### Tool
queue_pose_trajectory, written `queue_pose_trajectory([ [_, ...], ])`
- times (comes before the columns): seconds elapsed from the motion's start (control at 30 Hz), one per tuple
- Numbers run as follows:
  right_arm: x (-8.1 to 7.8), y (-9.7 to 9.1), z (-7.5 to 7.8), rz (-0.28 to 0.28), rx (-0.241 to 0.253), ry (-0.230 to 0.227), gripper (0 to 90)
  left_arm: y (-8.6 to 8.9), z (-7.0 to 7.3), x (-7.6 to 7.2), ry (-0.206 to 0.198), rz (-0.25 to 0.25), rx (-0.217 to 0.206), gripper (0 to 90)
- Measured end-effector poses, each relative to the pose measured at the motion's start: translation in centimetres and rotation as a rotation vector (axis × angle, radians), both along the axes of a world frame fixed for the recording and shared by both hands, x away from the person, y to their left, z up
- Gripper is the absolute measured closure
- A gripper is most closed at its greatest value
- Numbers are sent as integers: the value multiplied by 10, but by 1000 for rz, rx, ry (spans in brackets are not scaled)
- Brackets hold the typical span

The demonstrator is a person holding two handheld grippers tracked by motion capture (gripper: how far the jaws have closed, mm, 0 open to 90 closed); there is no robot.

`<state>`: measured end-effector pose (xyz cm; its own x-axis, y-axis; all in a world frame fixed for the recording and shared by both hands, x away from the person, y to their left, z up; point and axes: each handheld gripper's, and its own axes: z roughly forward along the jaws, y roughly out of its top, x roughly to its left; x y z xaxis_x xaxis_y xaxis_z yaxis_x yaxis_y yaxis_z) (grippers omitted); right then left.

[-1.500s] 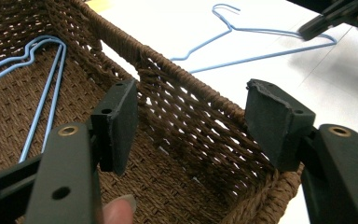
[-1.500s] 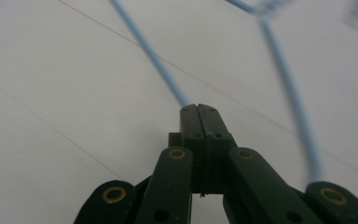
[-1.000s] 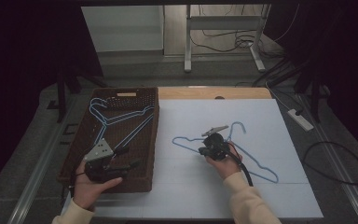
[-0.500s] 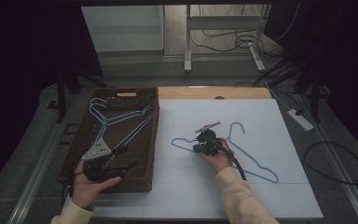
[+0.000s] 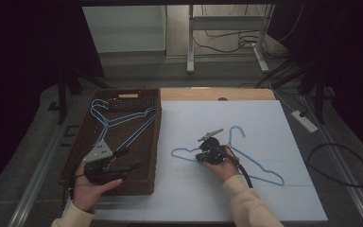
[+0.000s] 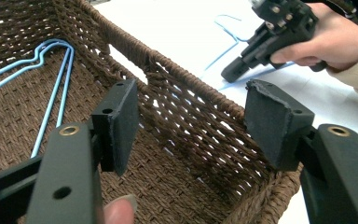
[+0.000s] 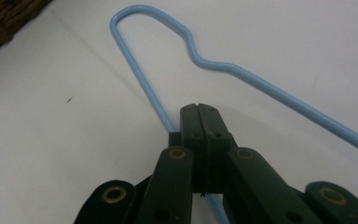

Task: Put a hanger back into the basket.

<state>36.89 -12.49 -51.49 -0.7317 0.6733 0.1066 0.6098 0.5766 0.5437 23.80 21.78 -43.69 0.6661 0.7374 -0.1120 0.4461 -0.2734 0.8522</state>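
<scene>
My right hand-held gripper (image 7: 200, 109) is clamped on the blue hanger (image 7: 144, 79) lying on the table (image 5: 264, 118). My left hand-held gripper (image 6: 191, 121) stands released over the wicker basket (image 6: 186, 74)

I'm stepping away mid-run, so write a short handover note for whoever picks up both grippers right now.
Right gripper: shut on the light blue wire hanger lying on the white table sheet, gripping its lower wire near one end.
Left gripper: open, holding nothing, poised over the near corner of the brown woven basket.
Done: other light blue wire hangers already lie in the basket.
Left: probably lift the gripped hanger into the basket.
</scene>
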Motion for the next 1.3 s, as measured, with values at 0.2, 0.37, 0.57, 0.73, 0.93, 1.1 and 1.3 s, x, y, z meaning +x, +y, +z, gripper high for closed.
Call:
queue_pose_trajectory([
  [0.2,-23,-7,3,88,-12,41,900,1,0,0,0,2,0,369],
  [0.37,-40,-15,2,129,12,78,900,0,0,0,1,2,0,369],
  [0.57,-60,-19,3,185,4,99,900,1,1,0,-3,5,-3,369],
  [0.73,-73,-22,4,219,-1,116,900,2,2,0,-2,6,-3,370],
  [0.93,-88,-30,4,253,-1,132,900,2,1,-1,-2,5,-4,370],
  [1.1,-94,-33,4,267,-7,138,900,1,2,-1,-3,3,-4,370],
  [1.3,-87,-46,16,186,40,60,900,0,2,-1,-2,1,-3,370],
])
